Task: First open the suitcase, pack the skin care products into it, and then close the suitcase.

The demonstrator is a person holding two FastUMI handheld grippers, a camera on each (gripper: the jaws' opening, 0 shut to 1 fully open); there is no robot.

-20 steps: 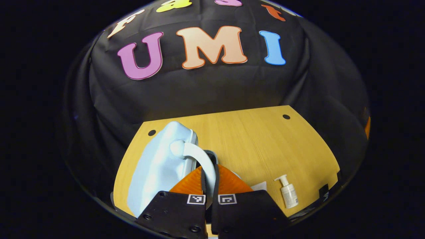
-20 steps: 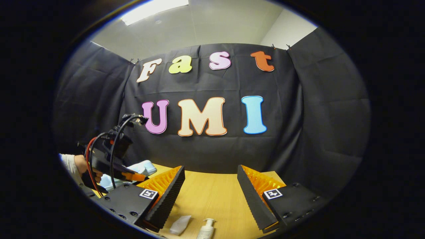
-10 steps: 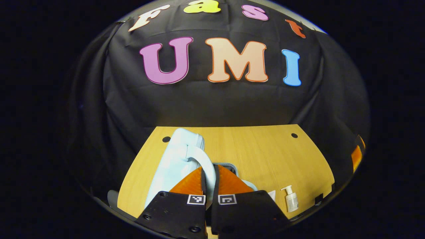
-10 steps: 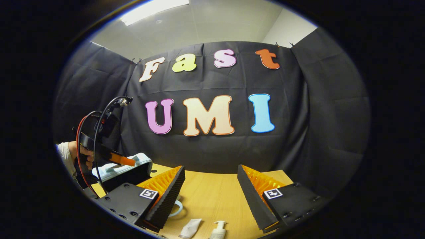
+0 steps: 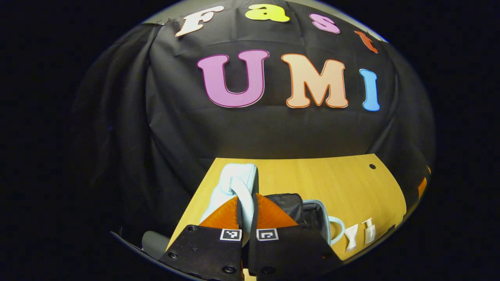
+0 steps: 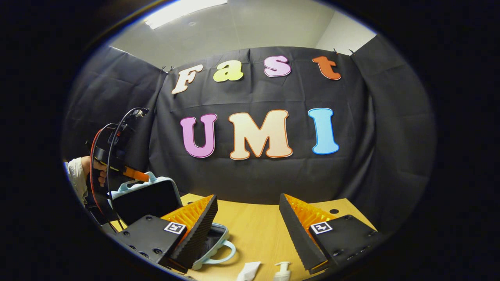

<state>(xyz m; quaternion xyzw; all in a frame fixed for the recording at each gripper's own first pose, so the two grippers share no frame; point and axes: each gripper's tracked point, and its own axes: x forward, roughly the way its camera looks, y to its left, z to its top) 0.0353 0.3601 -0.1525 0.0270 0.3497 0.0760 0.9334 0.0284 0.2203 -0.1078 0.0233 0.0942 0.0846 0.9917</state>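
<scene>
Change since a second ago: suitcase lid [image 6: 142, 199] has swung from nearly flat to standing almost upright, and the dark lining inside now faces the right gripper view.
Left gripper [image 5: 247, 210]: fingers pinched close together on the pale blue lid handle [image 5: 241, 191], holding the lid up.
Right gripper [image 6: 248, 218]: fingers spread wide, gripping nothing, hovering above the wooden table [image 6: 254, 234], in front of the open suitcase base [image 6: 213, 238].
Suitcase: base lies flat on the table; the raised lid stands at its far side, hinged there.
Skin care products: a white tube [image 6: 249, 270] and a white pump bottle [image 6: 282, 272] lie on the table just beside the base's own handle [image 6: 224, 255], outside the case.
Hand [image 6: 97, 171]: grips the left tool, beside the raised lid.
Risk: the handle is narrow and curved, so it may slip from the pinch and let the lid drop shut.
Risk: if released short of its balance point, the lid could fall back onto the base while the right gripper reaches in.
</scene>
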